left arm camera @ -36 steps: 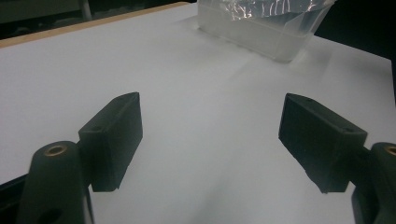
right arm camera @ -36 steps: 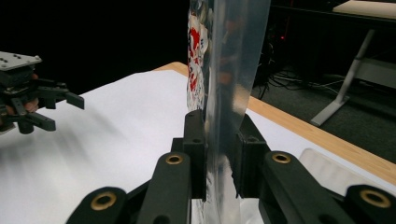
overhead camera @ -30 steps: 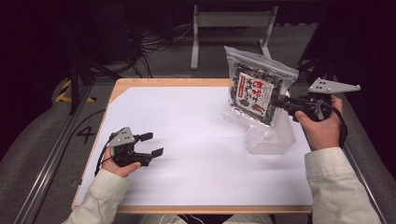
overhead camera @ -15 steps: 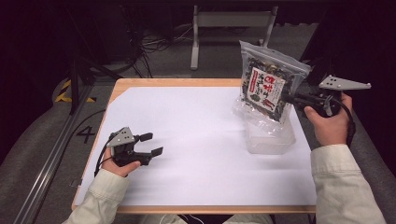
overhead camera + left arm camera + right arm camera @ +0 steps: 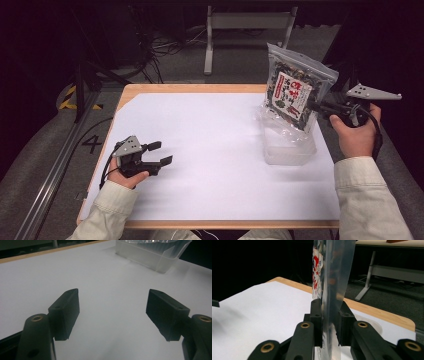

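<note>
While the right tongs (image 5: 314, 106) pinch the edge of a clear plastic snack bag (image 5: 295, 95), the bag hangs upright above the far right part of the counter (image 5: 210, 150), lifted off the white surface. Its printed label, with red and dark markings, faces toward the person's left, and the dark contents show through the film. From the right gripper view, the bag (image 5: 332, 277) stands edge-on between the two black jaws, which are pressed tight against its thin lower seam from either side; the right tongs (image 5: 331, 315) are closed on the bag and nothing else.

Just below the bag sits a clear plastic container (image 5: 290, 145), resting on the counter near its right edge. The bag's lower end hangs over the container's far side; whether it touches the rim cannot be told. In the left gripper view the container (image 5: 152, 257) appears at the far end, pale and translucent.

On the near left part of the counter, the left tongs (image 5: 161, 153) rest low over the white surface, held by the person's left hand (image 5: 125, 172) in a light sleeve. Their jaws stand wide apart with nothing between them, well apart from the bag and the container. In the left gripper view the left tongs (image 5: 112, 310) show bare white counter in the gap.
</note>
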Demonstrator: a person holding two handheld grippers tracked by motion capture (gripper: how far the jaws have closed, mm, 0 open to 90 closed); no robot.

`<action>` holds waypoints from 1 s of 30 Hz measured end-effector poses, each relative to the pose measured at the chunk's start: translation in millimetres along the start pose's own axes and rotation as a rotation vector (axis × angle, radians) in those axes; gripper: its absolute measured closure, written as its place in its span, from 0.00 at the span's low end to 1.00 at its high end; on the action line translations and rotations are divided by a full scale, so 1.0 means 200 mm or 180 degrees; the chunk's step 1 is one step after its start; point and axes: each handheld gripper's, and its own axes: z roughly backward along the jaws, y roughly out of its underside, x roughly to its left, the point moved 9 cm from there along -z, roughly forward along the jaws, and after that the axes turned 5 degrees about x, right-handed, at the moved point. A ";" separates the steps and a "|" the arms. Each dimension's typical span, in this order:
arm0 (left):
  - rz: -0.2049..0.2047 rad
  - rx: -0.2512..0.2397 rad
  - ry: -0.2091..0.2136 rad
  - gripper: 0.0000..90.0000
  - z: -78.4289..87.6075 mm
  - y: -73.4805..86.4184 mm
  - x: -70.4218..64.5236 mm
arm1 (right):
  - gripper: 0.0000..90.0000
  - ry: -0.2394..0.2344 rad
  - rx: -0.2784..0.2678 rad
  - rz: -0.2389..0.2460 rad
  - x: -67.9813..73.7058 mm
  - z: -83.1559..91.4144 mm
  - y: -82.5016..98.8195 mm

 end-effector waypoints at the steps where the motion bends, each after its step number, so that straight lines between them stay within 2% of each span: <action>1: 0.0021 -0.0008 0.0005 0.31 0.00 0.00 0.00 | 0.87 0.0010 0.0004 -0.0013 -0.01 0.00 0.01; 4: 0.0019 0.0006 -0.0001 0.31 0.01 0.01 0.00 | 0.87 0.0031 0.0009 -0.0037 -0.02 -0.01 0.02; 5: 0.0017 -0.0081 -0.0014 0.31 0.02 0.00 0.00 | 0.87 0.0028 0.0012 -0.0045 -0.02 -0.02 0.03; 7: 0.0146 -0.0216 0.0004 0.31 0.02 0.01 0.00 | 0.87 0.0033 0.0018 -0.0051 -0.03 -0.03 0.04; 10: 0.0201 -0.0148 0.0031 0.36 0.03 0.02 0.00 | 0.87 0.0038 0.0017 -0.0073 -0.04 -0.04 0.06; 16: 0.0166 -0.0179 0.0021 0.34 0.03 0.02 0.00 | 0.87 0.0072 0.0031 -0.0081 -0.06 -0.04 0.10; 22: 0.0184 -0.0189 0.0018 0.33 0.03 0.02 0.00 | 0.87 0.0112 0.0094 -0.0066 -0.06 -0.05 0.14; 30: 0.0195 -0.0180 0.0047 0.32 0.02 0.02 0.00 | 0.87 0.0182 0.0049 -0.0035 -0.07 -0.06 0.18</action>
